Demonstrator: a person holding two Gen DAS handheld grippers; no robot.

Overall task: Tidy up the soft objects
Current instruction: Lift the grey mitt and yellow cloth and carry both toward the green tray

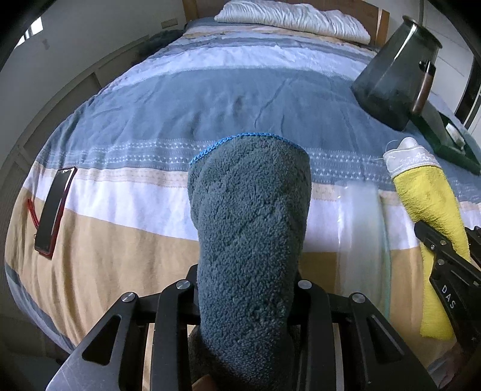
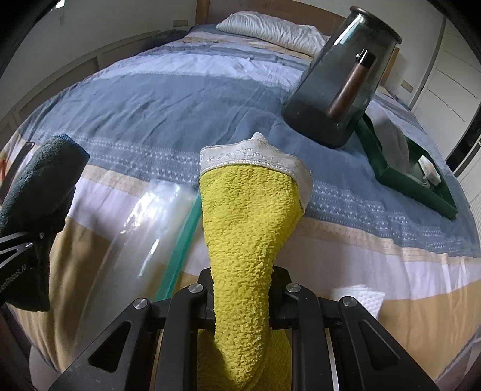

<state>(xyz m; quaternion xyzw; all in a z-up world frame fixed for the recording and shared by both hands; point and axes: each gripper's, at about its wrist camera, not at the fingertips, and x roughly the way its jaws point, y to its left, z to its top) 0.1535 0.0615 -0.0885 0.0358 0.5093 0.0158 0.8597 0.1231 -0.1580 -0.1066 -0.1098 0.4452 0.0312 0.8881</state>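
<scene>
a bed (image 1: 150, 99) with a striped blue, white and tan cover fills both views, a white pillow (image 1: 294, 21) at its head at 12 o'clock and pale walls around.

the left hand-held gripper (image 1: 246, 288) is clamped on a dark teal fleece cloth (image 1: 249, 216), which stands up from the jaws toward 12 o'clock, its blue-stitched edge on top. the right hand-held gripper (image 2: 243, 285) is clamped on a yellow cloth (image 2: 249, 216) with a white embroidered band across its upper end.

between the two cloths a clear plastic bag (image 2: 141, 237) with a green strip along one edge hangs blurred; what holds it cannot be made out. in the left view it lies at 3 o'clock of the teal cloth, with the yellow cloth and right hand-held gripper just past it at the frame edge. in the right view the teal cloth and left hand-held gripper sit at 9 o'clock, partly cut off.

only the left view shows a phone in a red case (image 1: 54, 210), lying on the cover at 9 o'clock with a red coiled cord beside it. only the right view shows a folded white paper towel (image 2: 357, 296) at 4 o'clock.

at 1 to 2 o'clock a smoky glass vase (image 2: 339, 84) leans on the bed with a brown stick-like item inside, next to a dark green tray (image 2: 436, 195) holding small pale things too indistinct to name.
</scene>
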